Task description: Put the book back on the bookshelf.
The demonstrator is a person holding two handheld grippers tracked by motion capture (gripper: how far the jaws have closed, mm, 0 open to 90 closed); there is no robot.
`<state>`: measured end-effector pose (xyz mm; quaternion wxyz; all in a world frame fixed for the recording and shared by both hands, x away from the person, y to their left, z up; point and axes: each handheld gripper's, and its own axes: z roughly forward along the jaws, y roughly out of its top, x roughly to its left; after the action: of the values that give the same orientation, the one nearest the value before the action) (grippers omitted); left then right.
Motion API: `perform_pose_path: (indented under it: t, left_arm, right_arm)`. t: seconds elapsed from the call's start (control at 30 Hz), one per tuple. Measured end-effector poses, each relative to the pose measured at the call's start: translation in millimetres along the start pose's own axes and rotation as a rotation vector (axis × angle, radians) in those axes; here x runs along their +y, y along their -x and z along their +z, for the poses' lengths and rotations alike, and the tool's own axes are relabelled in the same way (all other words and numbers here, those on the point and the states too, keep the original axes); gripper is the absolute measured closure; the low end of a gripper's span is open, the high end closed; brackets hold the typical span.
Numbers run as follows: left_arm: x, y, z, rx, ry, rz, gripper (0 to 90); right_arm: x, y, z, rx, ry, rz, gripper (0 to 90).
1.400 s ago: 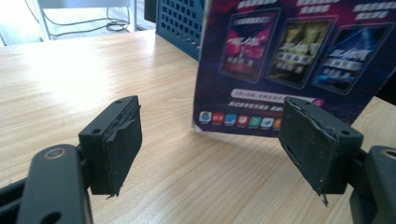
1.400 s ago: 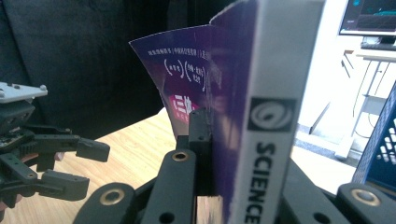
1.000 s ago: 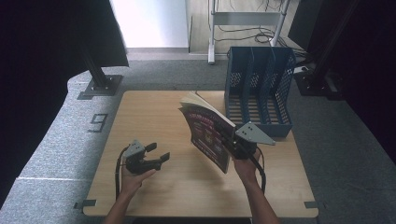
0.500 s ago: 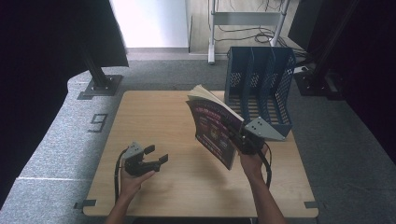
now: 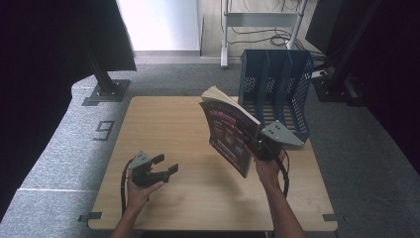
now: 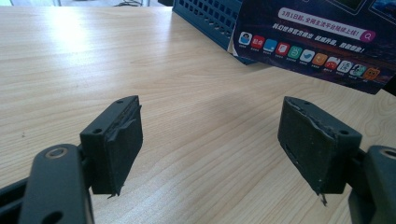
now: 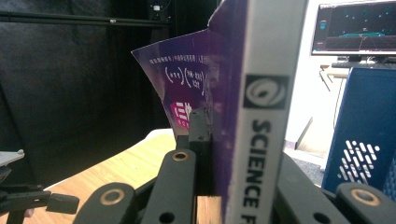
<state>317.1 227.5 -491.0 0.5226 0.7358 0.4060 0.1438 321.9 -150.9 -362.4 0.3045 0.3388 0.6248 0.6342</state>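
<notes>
Our right gripper [image 5: 258, 145] grasps the magazine [image 5: 229, 135] upright near the file rack [image 5: 275, 94]; our left gripper [image 5: 163, 166] rests released on the table [image 5: 168, 124].

A blue file rack [image 5: 277, 89] stands on the wooden table [image 5: 163, 129].

Both forearms bare, no sleeves in the high view. Left gripper [image 5: 159, 166]: black body, small grey three-cornered plate on top, black cable looping off its near side. Its own view shows two black jaw blocks with worn pads [image 6: 125, 140] (rubber frayed and ragged at the edges), small screw holes on the top faces, round pivot rivets on the flat link arms. Right gripper [image 5: 258, 144]: black, larger grey three-cornered plate with screw dots, black cable curving down the right side. In its own view, black link arms with brass-ringed pivot holes.
</notes>
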Motion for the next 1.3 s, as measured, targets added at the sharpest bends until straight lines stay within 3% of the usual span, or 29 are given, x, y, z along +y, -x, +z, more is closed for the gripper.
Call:
perform_pose_path:
  t: [0.77, 1.3]
  left_arm:
    - [0.0, -3.2, -2.1, -0.004, 0.001, -0.018, 22.0]
    - [0.5, -5.3, -3.8, -0.007, 0.005, -0.027, 22.0]
  right_arm:
    - [25.9, 8.4, -2.3, -0.045, 0.038, 0.001, 81.6]
    - [36.0, 17.1, -0.3, -0.085, 0.036, -0.001, 81.5]
